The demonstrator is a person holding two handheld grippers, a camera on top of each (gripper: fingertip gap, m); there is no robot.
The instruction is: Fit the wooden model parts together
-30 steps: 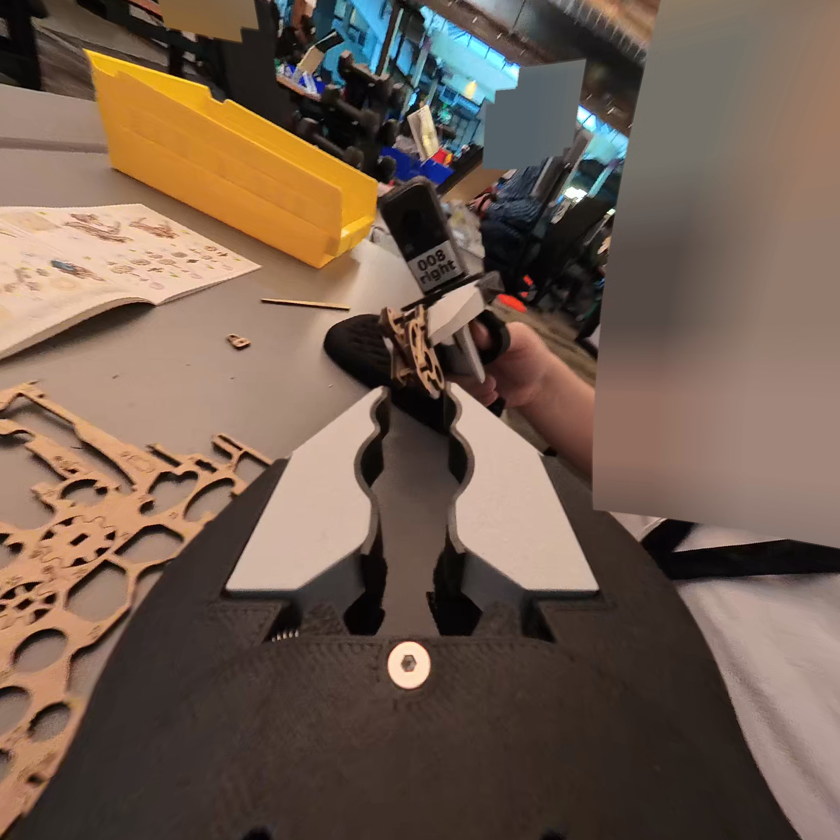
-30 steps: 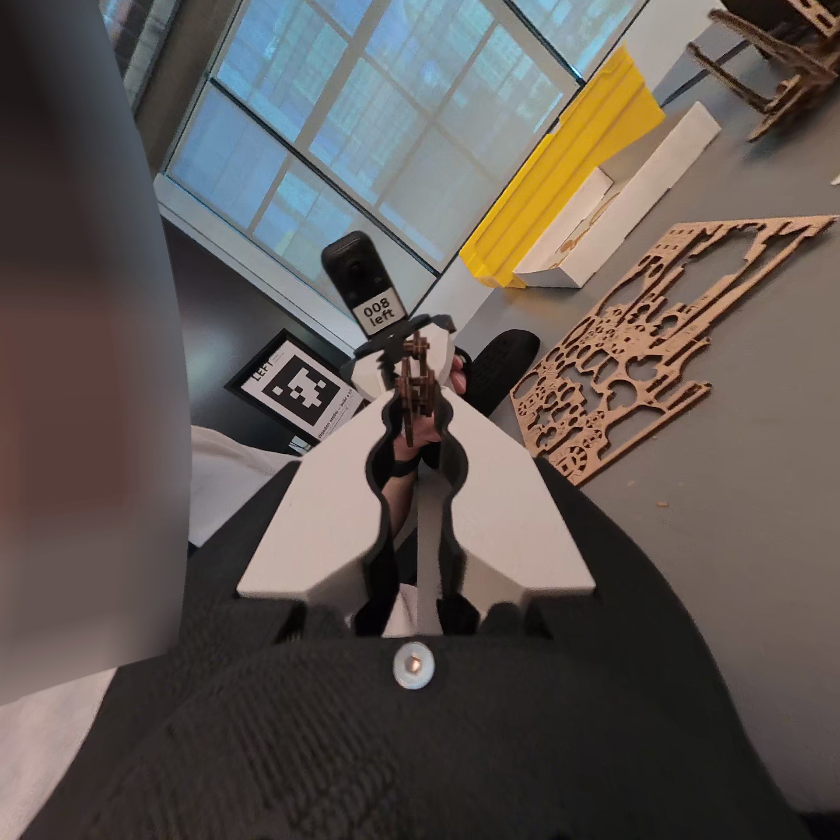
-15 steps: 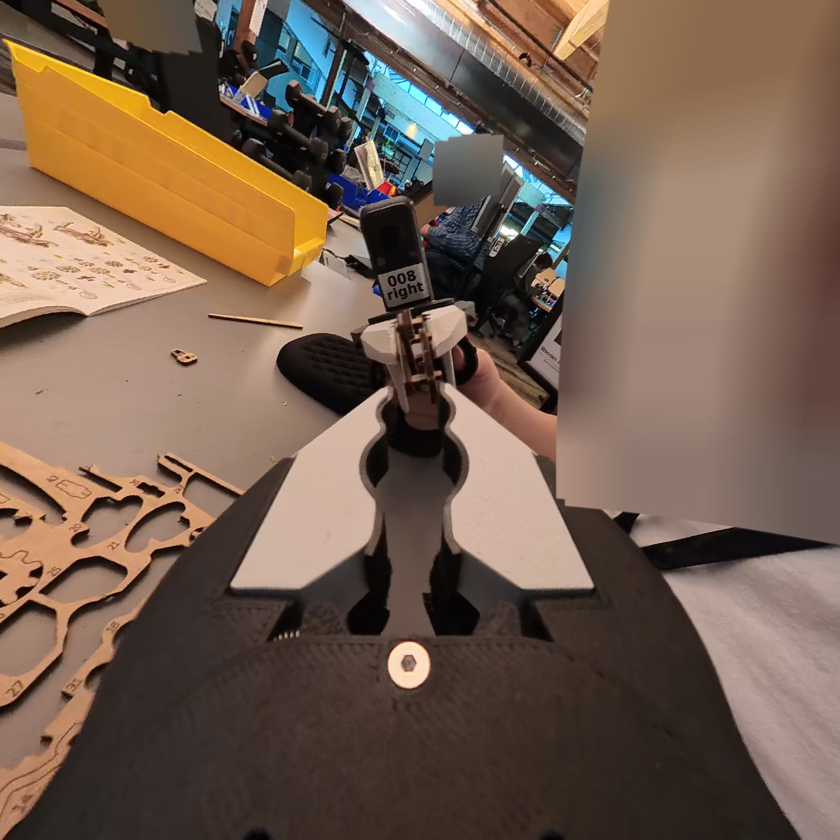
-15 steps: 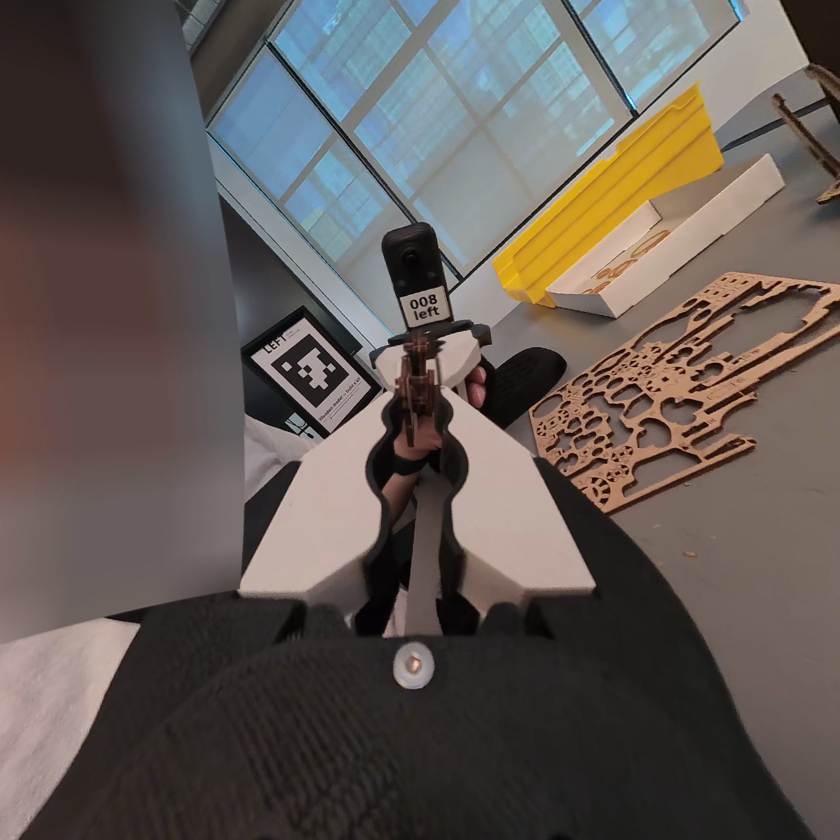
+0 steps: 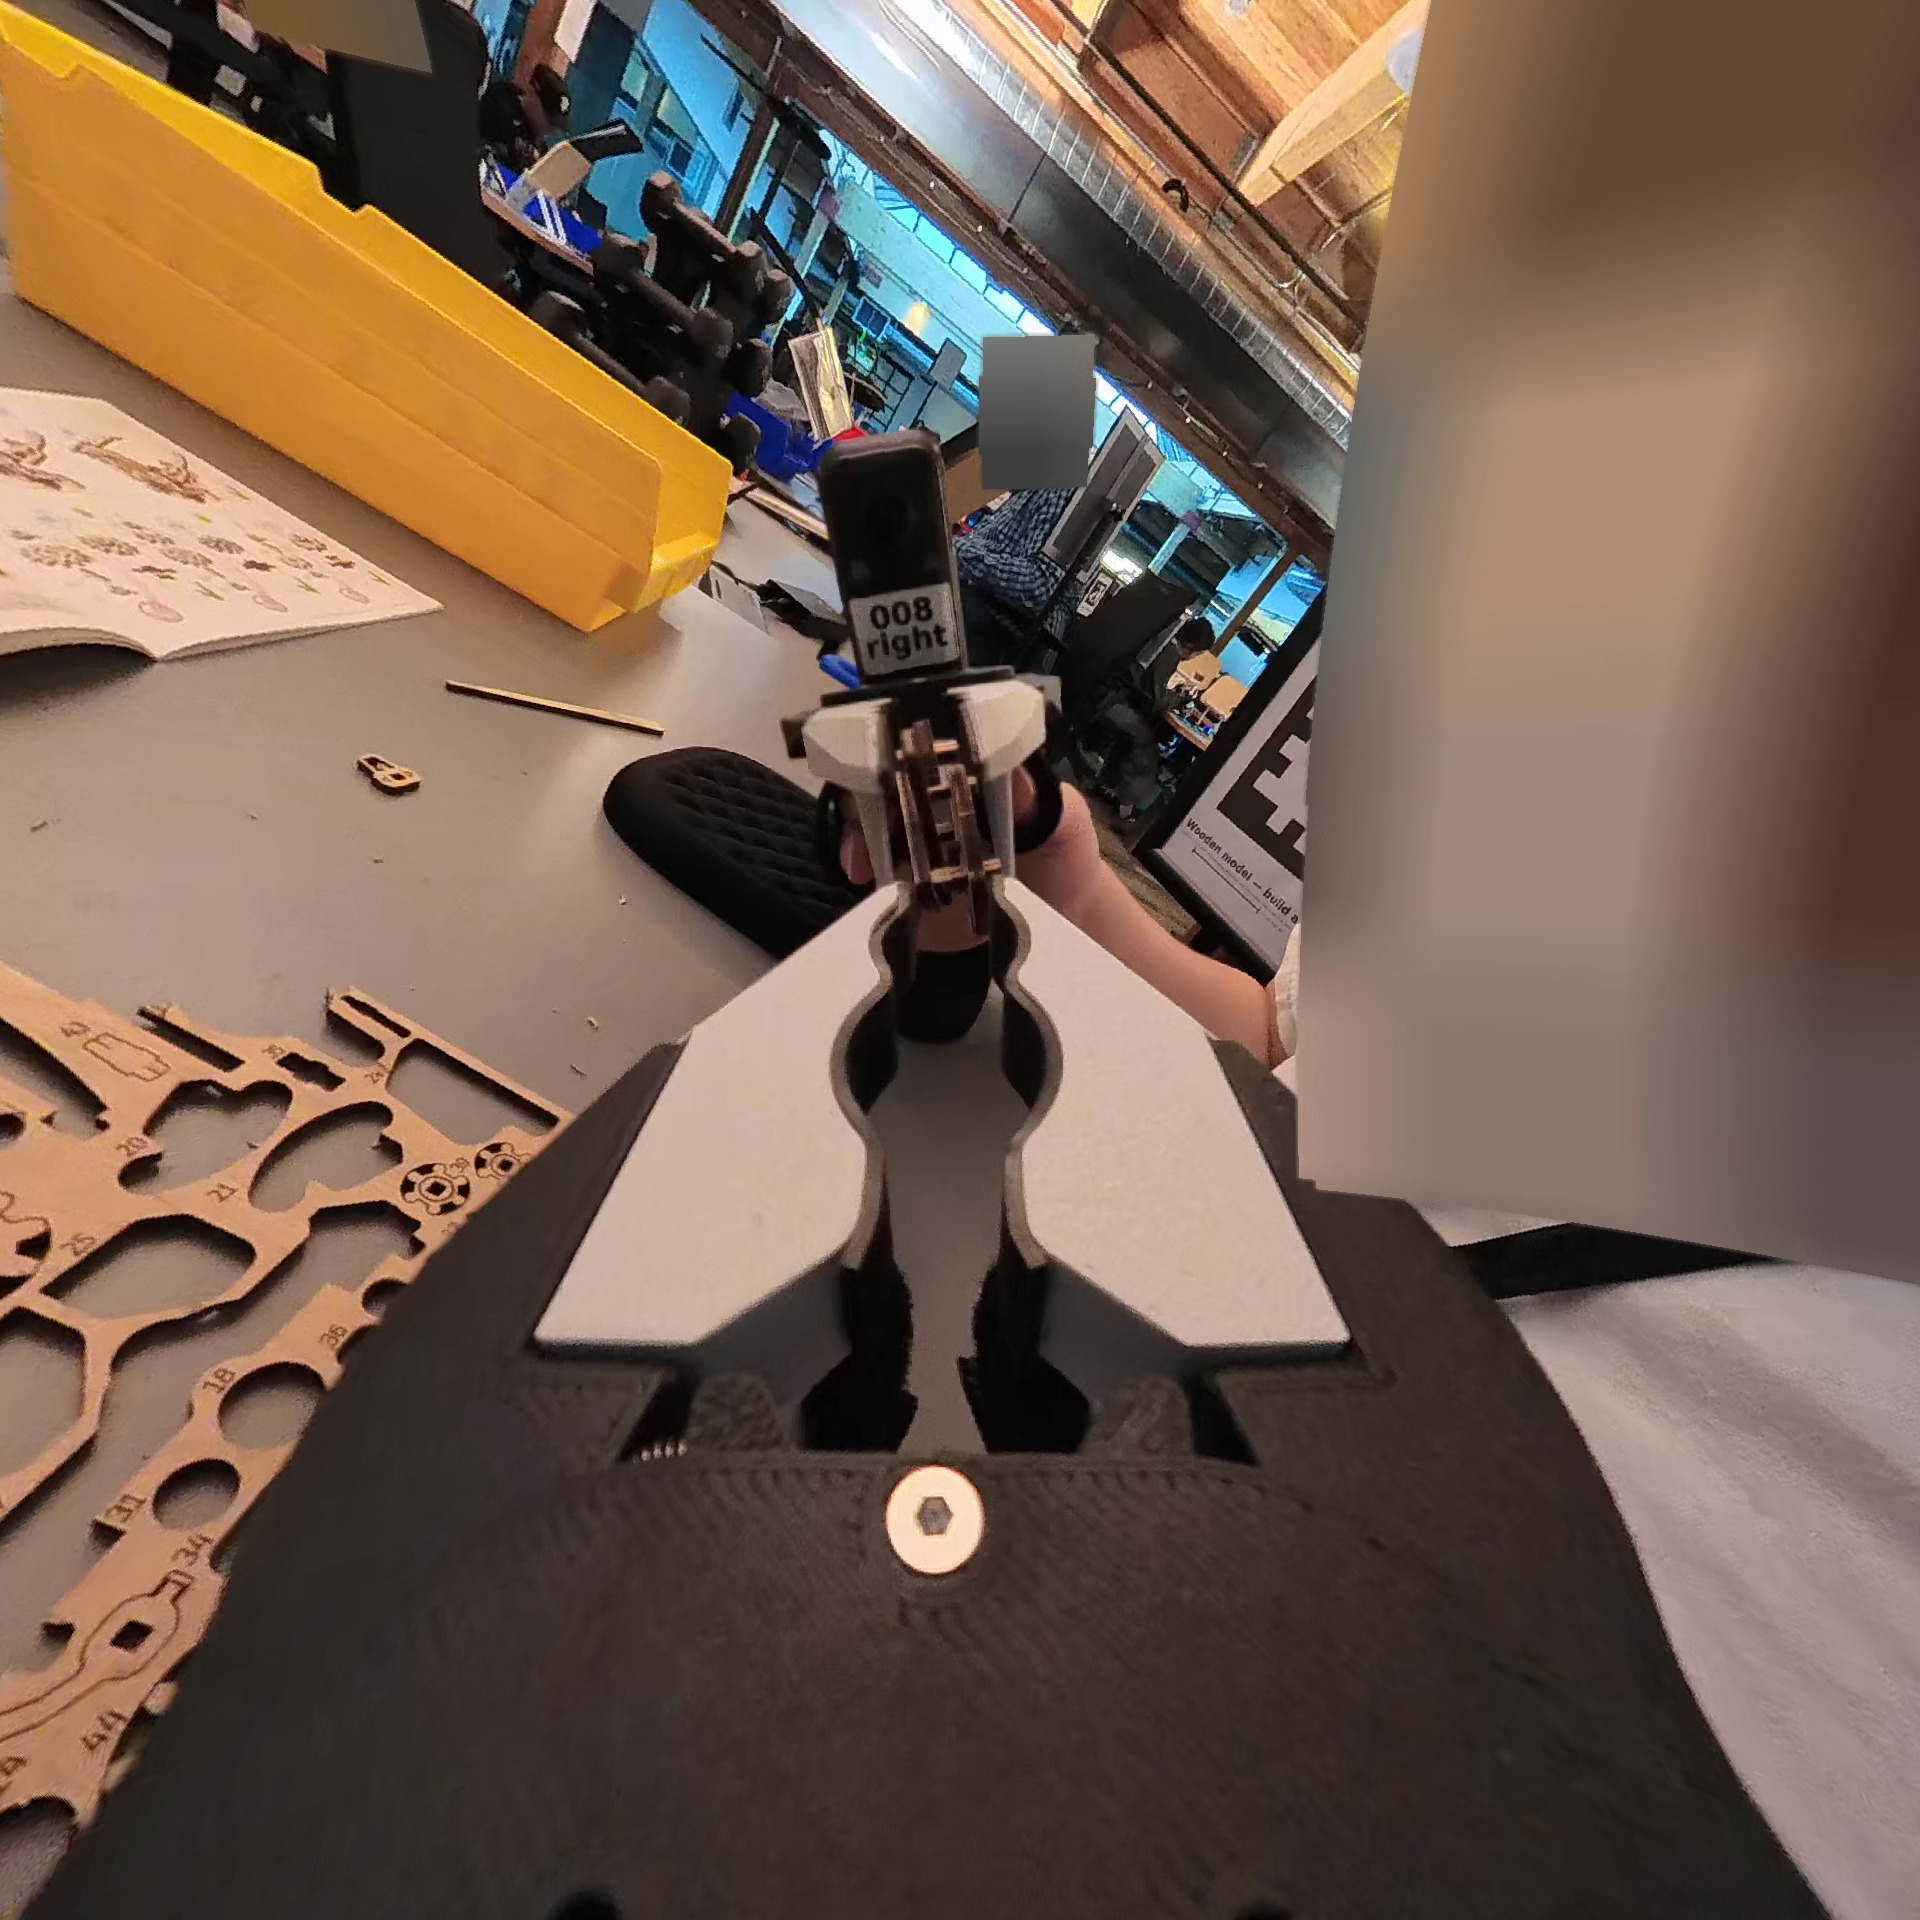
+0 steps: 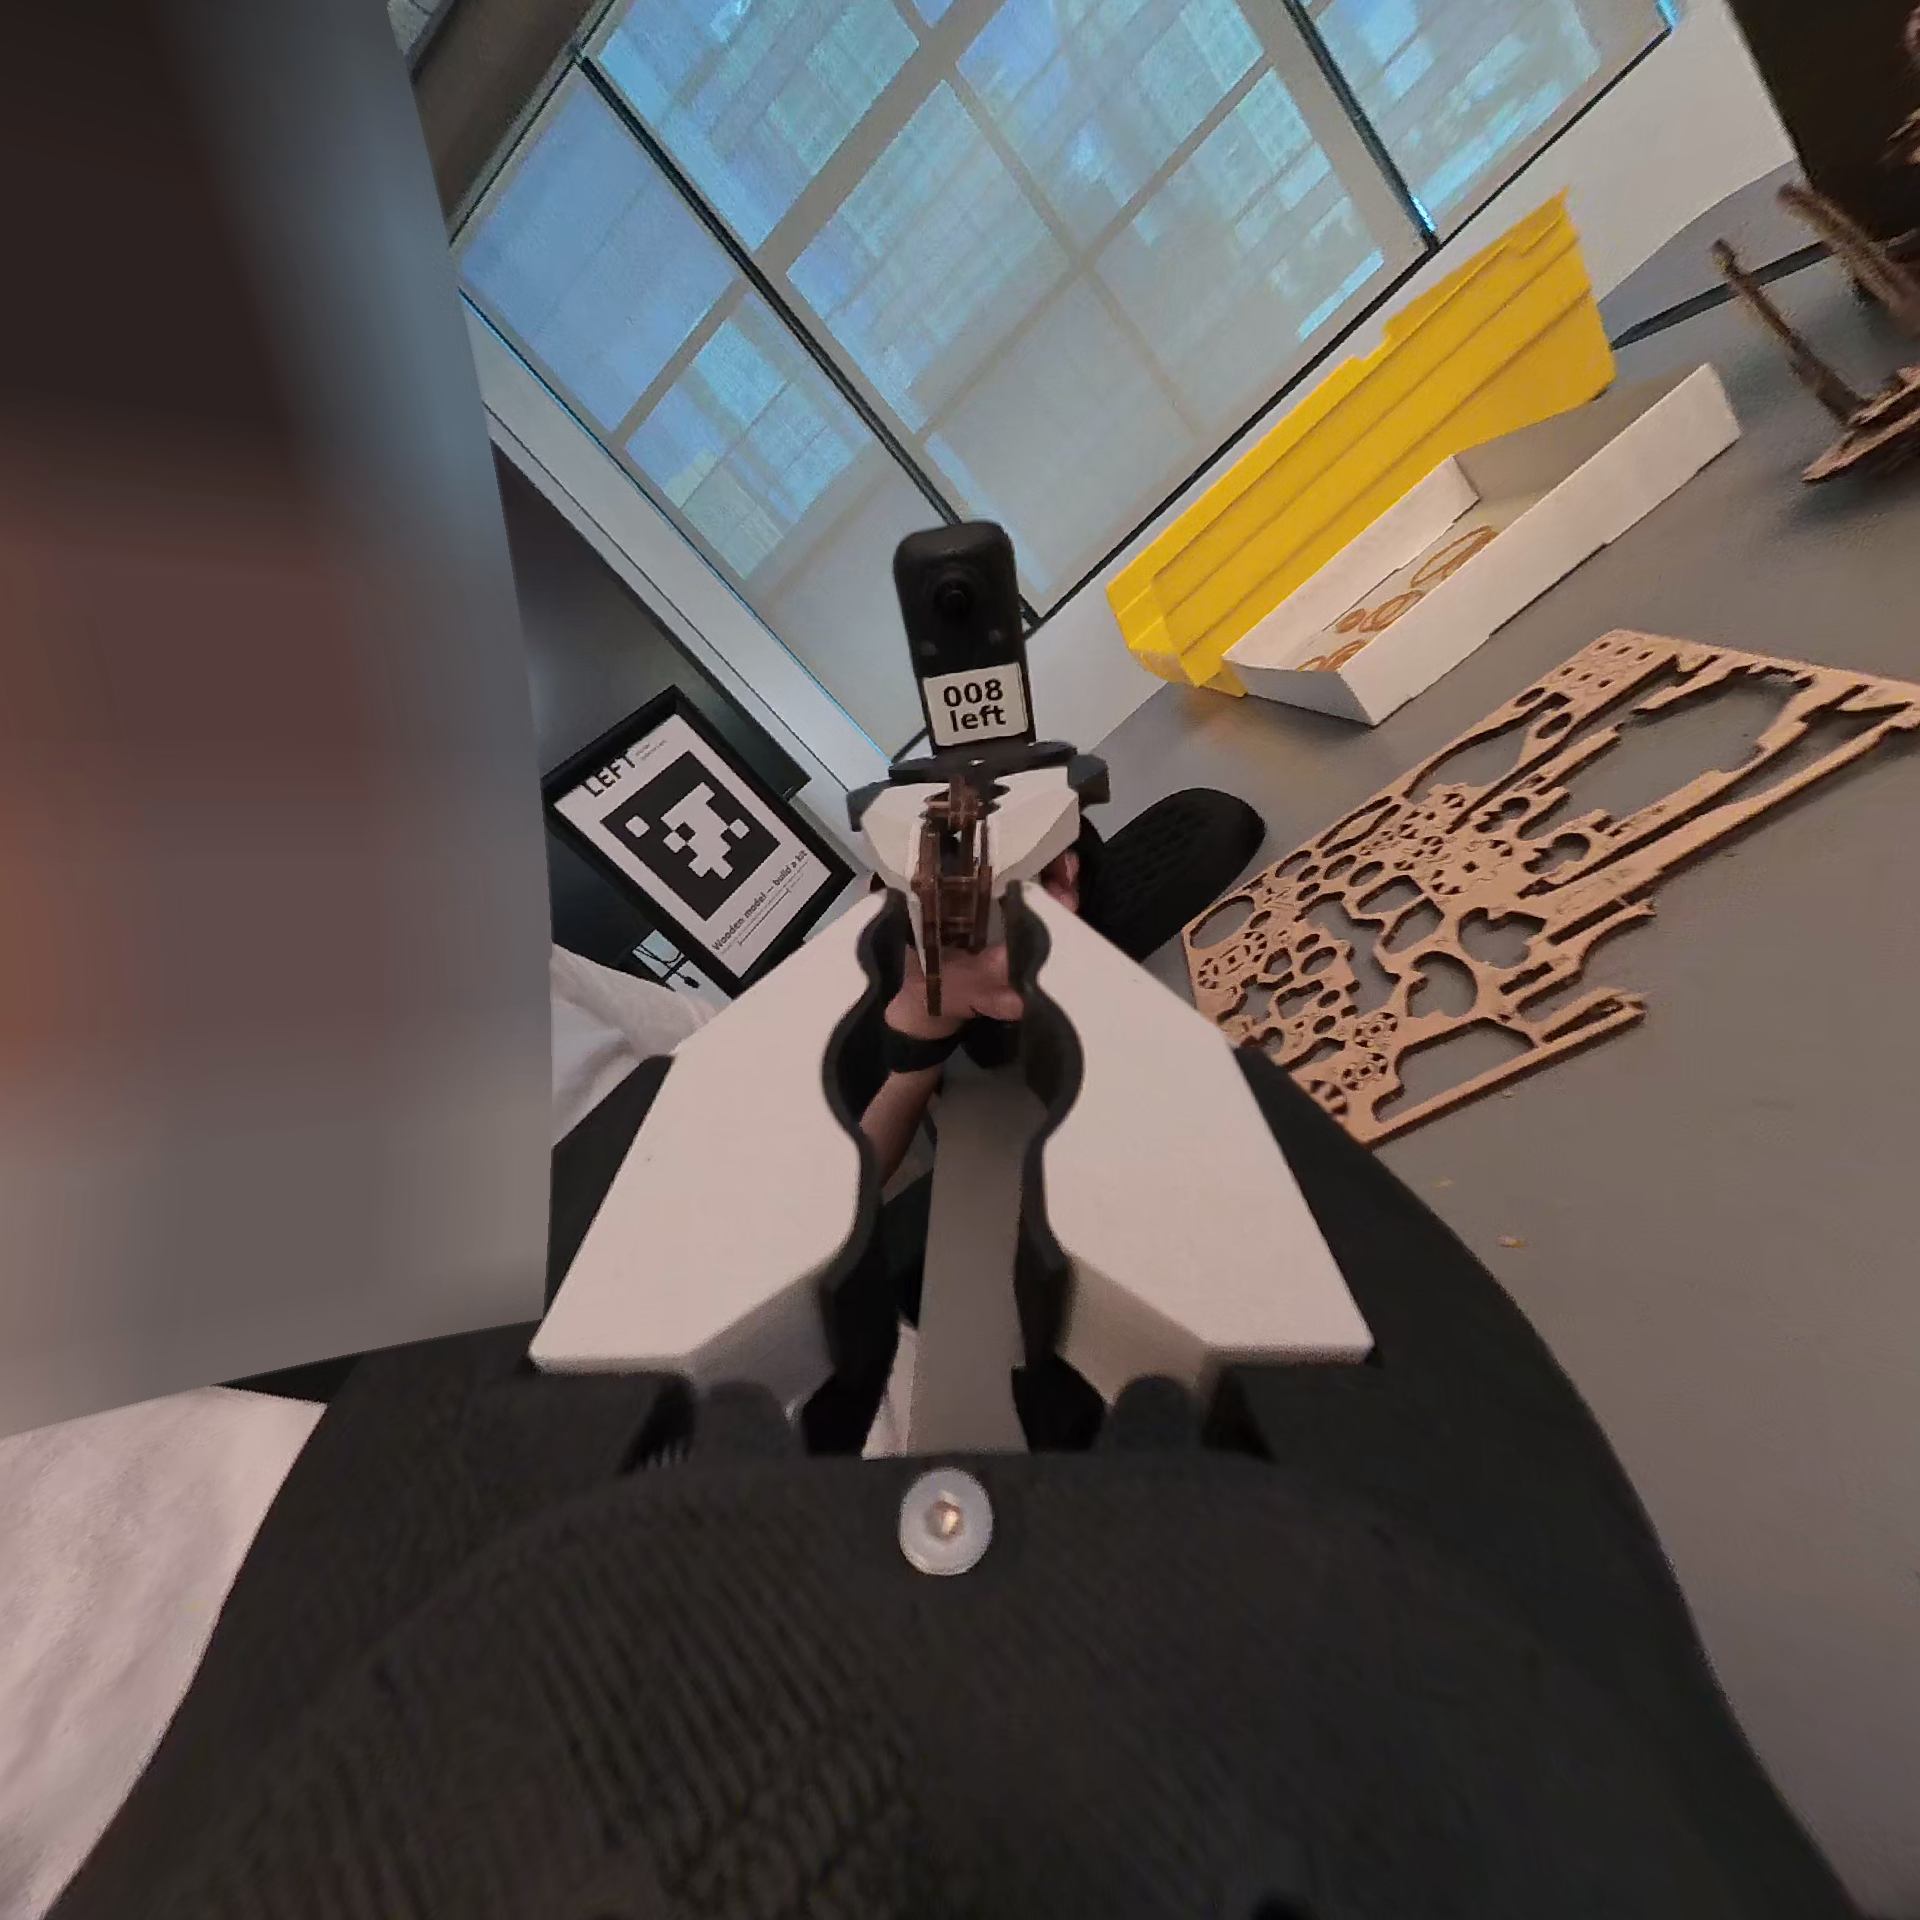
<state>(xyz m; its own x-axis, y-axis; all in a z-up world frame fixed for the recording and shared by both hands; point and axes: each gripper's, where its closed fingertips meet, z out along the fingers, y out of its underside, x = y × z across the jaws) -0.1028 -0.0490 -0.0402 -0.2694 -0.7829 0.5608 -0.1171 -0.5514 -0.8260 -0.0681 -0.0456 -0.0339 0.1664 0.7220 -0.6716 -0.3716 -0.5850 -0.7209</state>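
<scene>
A grey bench [image 5: 312, 862] is seen, with a punched sheet [image 6: 1475, 894] at 3 o'clock. A thin, light, brittle model [image 6: 948, 894] is pinched by the right tongs [image 6: 951, 920] and, seemingly, the left tongs [image 5: 948, 904]; flat faces are best gripped.

Big gridded window [image 6: 935, 260] fills the top of the right wrist view, daylight pouring in. Left wrist view's upper right has wooden ceiling beams [image 5: 1195, 114]; gray table [image 5: 312, 831] at left.
</scene>
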